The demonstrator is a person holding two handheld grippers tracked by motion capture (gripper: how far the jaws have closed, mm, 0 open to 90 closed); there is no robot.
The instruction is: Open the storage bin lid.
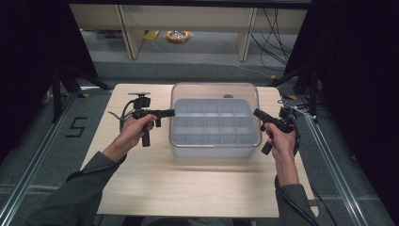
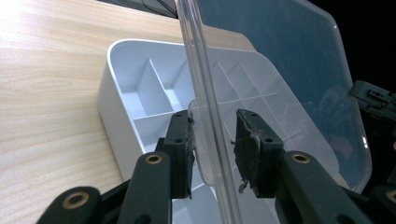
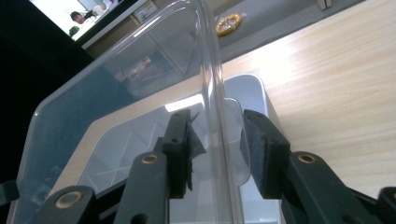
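A: Start nearest the person. What do the forearms and hands carry?

B: Each hand grips a hand-held gripper. The left hand-held gripper [image 1: 170,112] points in at the left edge of the clear lid [image 1: 215,89]; the right hand-held gripper [image 1: 256,113] points in at its right edge.

A: How do the jaws stand?

B: In the left gripper view the left hand-held gripper [image 2: 215,140] is drawn in narrow with the rim of the clear lid [image 2: 280,60] running between its pads; the left pad sits against the lid's small tab, and I cannot tell if the right pad touches. In the right gripper view the right hand-held gripper [image 3: 217,144] is likewise narrow around the rim of the clear lid [image 3: 116,79], its left pad against the plastic.

A: And the lid itself?

B: Held at both side edges, raised over the white compartment box [image 1: 214,136], its far side higher than the near side.

A: Where is the box?

B: On the wooden surface [image 1: 188,183], about the middle, between the two hands. Its grid of empty compartments shows through the lid. In the left gripper view the white compartment box [image 2: 140,93] lies beneath the rim.

A: Farther off?

B: Beyond the surface, grey floor, pale shelving legs and a yellow ring [image 1: 178,36].
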